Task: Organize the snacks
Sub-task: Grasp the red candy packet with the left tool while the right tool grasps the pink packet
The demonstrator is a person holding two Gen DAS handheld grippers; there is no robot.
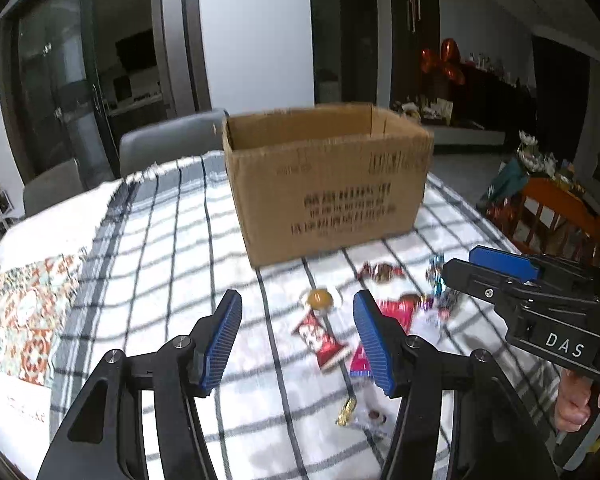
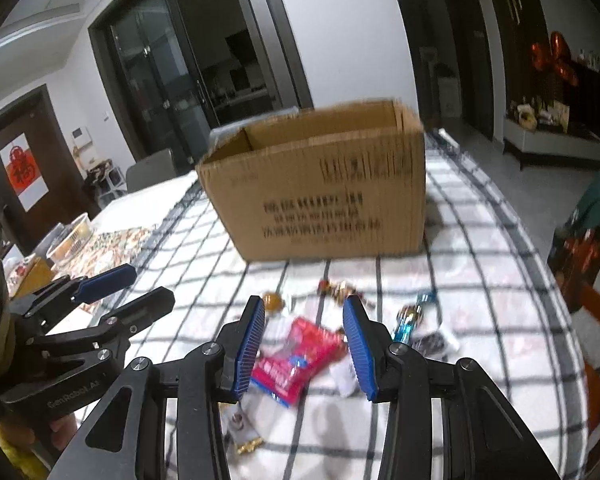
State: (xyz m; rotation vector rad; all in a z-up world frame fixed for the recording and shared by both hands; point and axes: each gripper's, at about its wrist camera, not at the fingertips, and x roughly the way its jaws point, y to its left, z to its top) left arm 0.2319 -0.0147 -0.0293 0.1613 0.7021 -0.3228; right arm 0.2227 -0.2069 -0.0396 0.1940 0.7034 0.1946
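An open cardboard box [image 1: 328, 184] stands on the checked tablecloth [image 1: 160, 264]; it also shows in the right wrist view [image 2: 324, 196]. Several wrapped snacks lie in front of it: a red-and-white packet [image 1: 320, 340], a round orange sweet [image 1: 319, 298], a pink-red bag [image 2: 296, 360], a blue-wrapped candy [image 2: 408, 320]. My left gripper [image 1: 298, 338] is open and empty above the red-and-white packet. My right gripper [image 2: 305, 346] is open and empty above the pink-red bag. The right gripper also shows in the left wrist view [image 1: 496, 268].
Grey chairs [image 1: 172, 144] stand behind the table. An orange wooden chair [image 1: 556, 220] is at the right. A patterned mat [image 1: 28, 320] and a clear container [image 2: 72, 236] lie at the left. A gold-wrapped candy [image 1: 346, 416] lies near the front.
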